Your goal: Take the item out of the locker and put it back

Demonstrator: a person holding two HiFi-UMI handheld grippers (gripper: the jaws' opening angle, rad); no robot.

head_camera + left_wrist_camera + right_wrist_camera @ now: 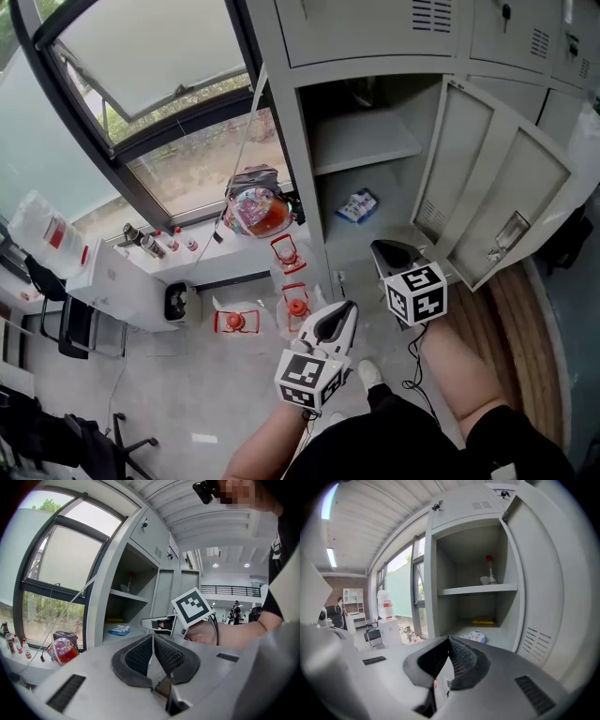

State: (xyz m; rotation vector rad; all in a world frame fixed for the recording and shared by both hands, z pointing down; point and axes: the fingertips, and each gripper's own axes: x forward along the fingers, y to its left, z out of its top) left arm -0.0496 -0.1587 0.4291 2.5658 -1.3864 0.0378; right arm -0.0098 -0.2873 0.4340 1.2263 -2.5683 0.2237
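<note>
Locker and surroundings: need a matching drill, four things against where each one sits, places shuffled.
Things
1. bottle
2. packet
3. yellow item
4. bag

Places
A. on the ledge beside the locker
B. on the shelf
C. under the shelf, at the back
D. under the shelf, near the front

Pairs: 1-B, 2-D, 3-C, 4-A
</note>
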